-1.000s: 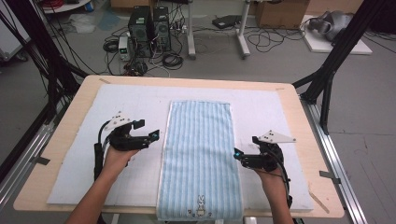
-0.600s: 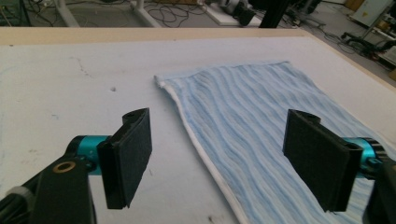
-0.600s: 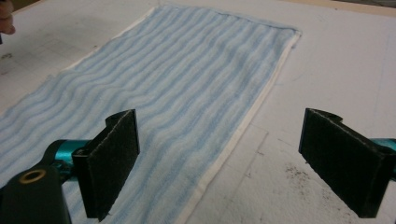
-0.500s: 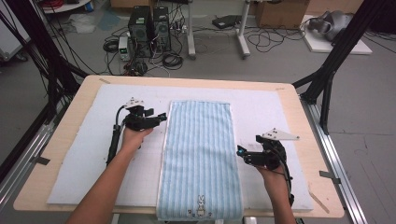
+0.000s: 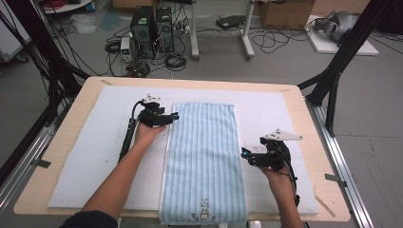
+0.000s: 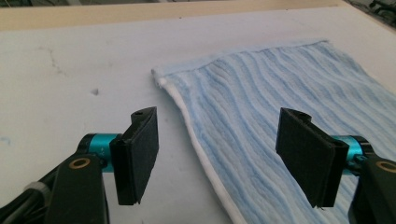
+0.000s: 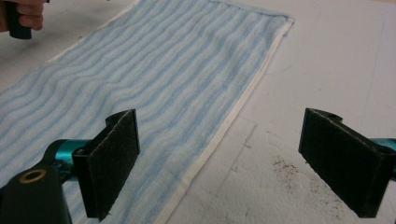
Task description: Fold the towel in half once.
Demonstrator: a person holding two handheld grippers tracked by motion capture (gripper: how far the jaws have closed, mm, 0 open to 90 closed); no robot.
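Blue striped towel [image 5: 204, 161] spread flat down the middle of the counter [image 5: 311, 142] on the white mat [image 5: 90, 171], short end reaching the near edge. Left tongs [image 5: 175, 115] by the towel's far left corner, jaws apart though just narrowed a little, hem lying between them unpinched, seemingly lined up to nip that corner. Right tongs [image 5: 244, 154] wide apart and empty beside the right hem, nearer the near edge, probably poised for its own side.

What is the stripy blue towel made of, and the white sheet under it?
The blue-and-white striped towel looks like soft terry cotton: fuzzy ribbed stripes, a stitched white hem. The flat white sheet under it seems foam or thick paper, matte, with small dents and specks; hard to be sure.
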